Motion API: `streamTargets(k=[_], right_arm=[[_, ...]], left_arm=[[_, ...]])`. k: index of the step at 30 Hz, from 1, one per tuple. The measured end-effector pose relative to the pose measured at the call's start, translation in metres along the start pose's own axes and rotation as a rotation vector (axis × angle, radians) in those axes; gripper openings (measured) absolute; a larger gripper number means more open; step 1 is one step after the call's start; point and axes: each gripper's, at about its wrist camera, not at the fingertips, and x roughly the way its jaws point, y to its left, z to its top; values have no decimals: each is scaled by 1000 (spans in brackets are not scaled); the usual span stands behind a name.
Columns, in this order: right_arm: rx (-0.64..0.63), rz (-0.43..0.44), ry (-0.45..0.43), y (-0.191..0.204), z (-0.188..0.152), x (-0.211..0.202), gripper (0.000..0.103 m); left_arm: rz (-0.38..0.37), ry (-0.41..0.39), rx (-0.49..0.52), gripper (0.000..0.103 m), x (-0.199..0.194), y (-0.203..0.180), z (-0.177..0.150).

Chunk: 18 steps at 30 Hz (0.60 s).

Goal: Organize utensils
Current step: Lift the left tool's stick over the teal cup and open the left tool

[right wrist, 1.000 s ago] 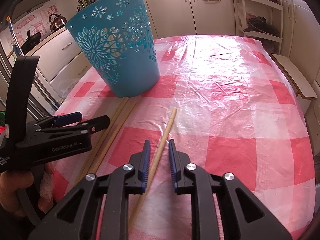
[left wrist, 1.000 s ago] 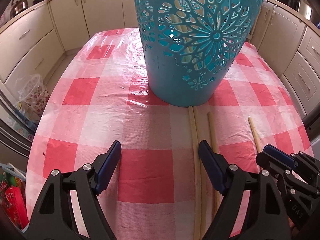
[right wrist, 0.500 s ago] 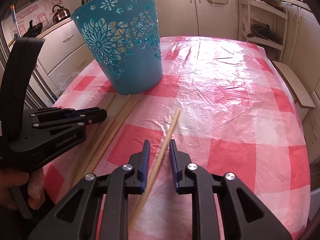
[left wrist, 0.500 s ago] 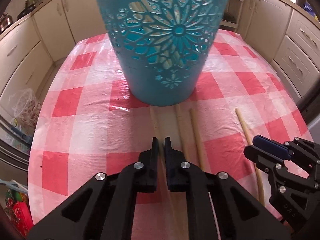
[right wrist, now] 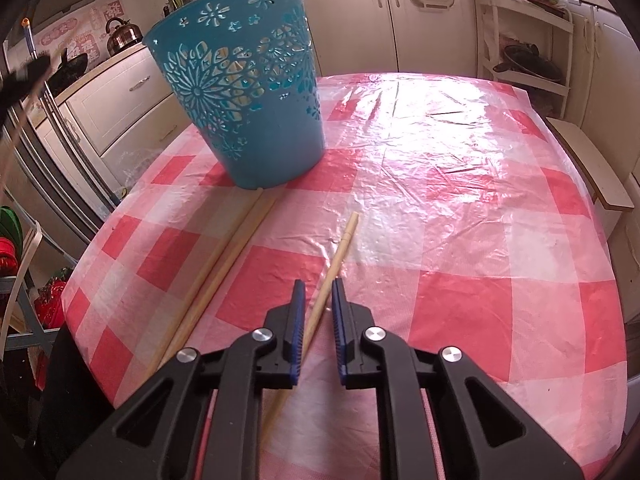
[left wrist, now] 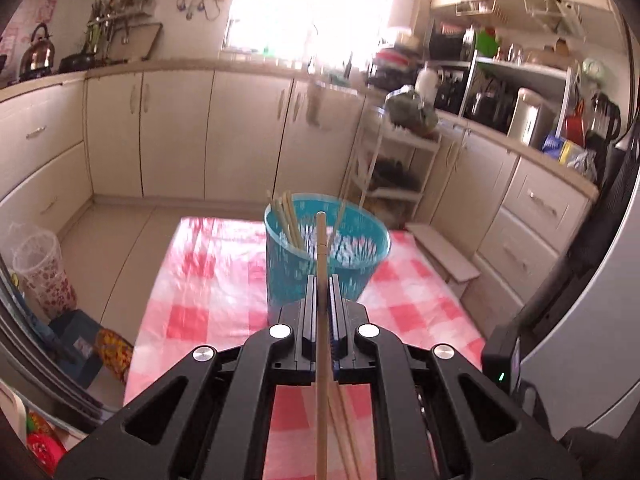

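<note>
My left gripper (left wrist: 321,280) is shut on a long wooden chopstick (left wrist: 321,240) and holds it in the air. The stick's tip points at the open top of the teal cut-out basket (left wrist: 360,268), where several chopsticks (left wrist: 289,220) stand. On the red-checked table (right wrist: 460,300), another chopstick (right wrist: 340,248) lies between the closing jaws of my right gripper (right wrist: 318,286). A small gap shows on each side of it. Two more chopsticks (right wrist: 228,256) lie side by side to its left, running up to the basket (right wrist: 248,112).
Cream cabinets (left wrist: 172,132) line the walls beyond the table. A white wire rack (right wrist: 524,52) stands at the far side, and a wooden bench (right wrist: 588,164) runs along the table's right edge. A clear plastic bin (left wrist: 40,268) sits on the floor to the left.
The left gripper closed on a chopstick, lifted it off the table and tipped up to look over the basket's rim. The right gripper stayed in place while its jaws narrowed around its chopstick.
</note>
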Motion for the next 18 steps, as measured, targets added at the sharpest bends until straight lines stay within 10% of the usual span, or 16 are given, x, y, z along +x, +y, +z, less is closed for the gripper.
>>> streamTargets(k=[9,18], right_arm=[[9,14,-9,-3,-1,-1,14],[30,42,-10,-8,-1,-1,14]], left_arm=[[6,-309,-71,5,40,-16,95],[87,-297,-88,5,110,-14,86]])
